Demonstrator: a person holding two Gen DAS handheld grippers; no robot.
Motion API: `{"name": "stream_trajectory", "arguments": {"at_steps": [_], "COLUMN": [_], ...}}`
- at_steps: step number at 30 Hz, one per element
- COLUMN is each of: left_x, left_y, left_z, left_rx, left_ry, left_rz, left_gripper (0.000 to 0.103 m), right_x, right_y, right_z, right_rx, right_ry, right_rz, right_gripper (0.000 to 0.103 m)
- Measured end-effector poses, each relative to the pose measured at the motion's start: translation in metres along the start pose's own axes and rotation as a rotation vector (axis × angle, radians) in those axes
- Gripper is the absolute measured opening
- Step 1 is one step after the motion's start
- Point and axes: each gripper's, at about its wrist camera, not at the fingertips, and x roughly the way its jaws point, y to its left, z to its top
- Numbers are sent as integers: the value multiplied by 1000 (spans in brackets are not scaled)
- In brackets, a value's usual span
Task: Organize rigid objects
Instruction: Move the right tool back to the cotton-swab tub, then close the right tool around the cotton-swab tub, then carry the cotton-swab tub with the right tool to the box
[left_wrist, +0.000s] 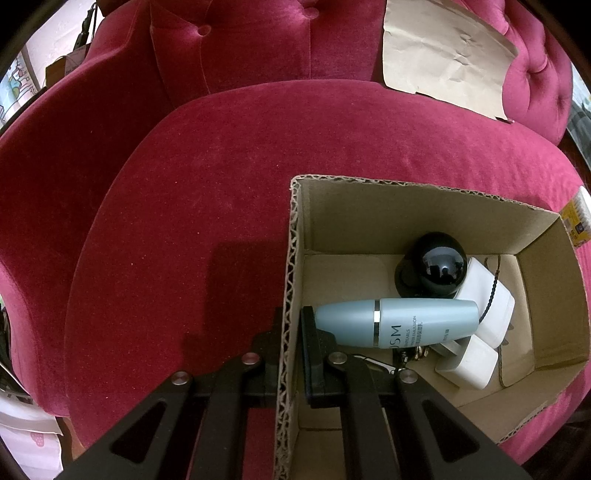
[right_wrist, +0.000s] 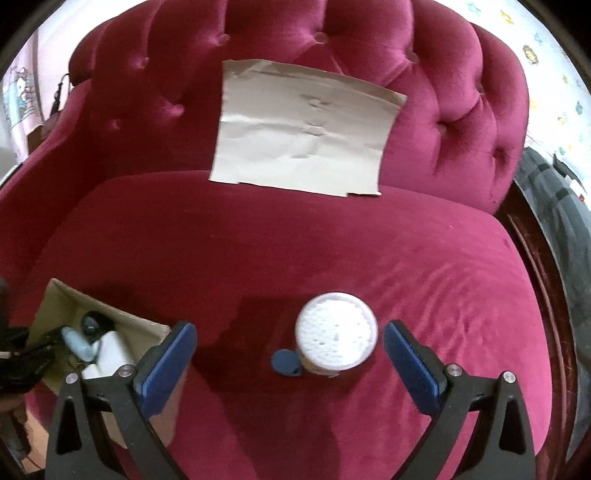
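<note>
An open cardboard box (left_wrist: 373, 206) sits on the red velvet seat. It holds a light blue lotion bottle (left_wrist: 399, 323), a black ball-shaped item (left_wrist: 439, 269) and white adapters (left_wrist: 484, 306). My left gripper (left_wrist: 290, 332) is shut on the box's left wall, one finger inside and one outside. My right gripper (right_wrist: 290, 341) is open, its blue pads on either side of an upright round tub of cotton swabs (right_wrist: 336, 338). A small dark blue cap (right_wrist: 285, 362) lies beside the tub. The box (right_wrist: 110, 314) shows at the left of the right wrist view.
A sheet of brown paper (right_wrist: 303, 136) leans against the tufted backrest; it also shows in the left wrist view (left_wrist: 443, 55). The red seat cushion (right_wrist: 332, 251) spreads around the box. A yellow package (left_wrist: 578, 221) lies past the box's right side.
</note>
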Motion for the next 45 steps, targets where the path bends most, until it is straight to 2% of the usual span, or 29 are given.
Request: {"name": "stream_trajectory", "arguments": {"at_steps": [5, 15, 26, 28, 31, 32, 33, 45], "left_x": [0, 0, 0, 0, 0, 0, 0, 0], "left_y": [0, 0, 0, 0, 0, 0, 0, 0], "left_z": [0, 0, 0, 0, 0, 0, 0, 0], "left_rx": [0, 0, 0, 0, 0, 0, 0, 0], "left_ry": [-1, -1, -1, -1, -1, -1, -1, -1], "left_rz": [0, 0, 0, 0, 0, 0, 0, 0], "left_gripper": [7, 7, 7, 7, 7, 7, 7, 7], "right_x": [16, 48, 55, 56, 58, 58, 58, 43], "right_y": [-15, -38, -43, -44, -43, -43, -44, -37], "right_z": [-6, -14, -14, -14, -15, -15, -14, -12], "right_rx": [33, 93, 119, 116, 109, 111, 119, 113], "right_ry": [11, 51, 56, 56, 71, 76, 75, 41], "right_rz": [-28, -28, -11, -13, -16, -13, -6, -9], "right_gripper": [103, 103, 102, 98, 75, 64, 61, 61]}}
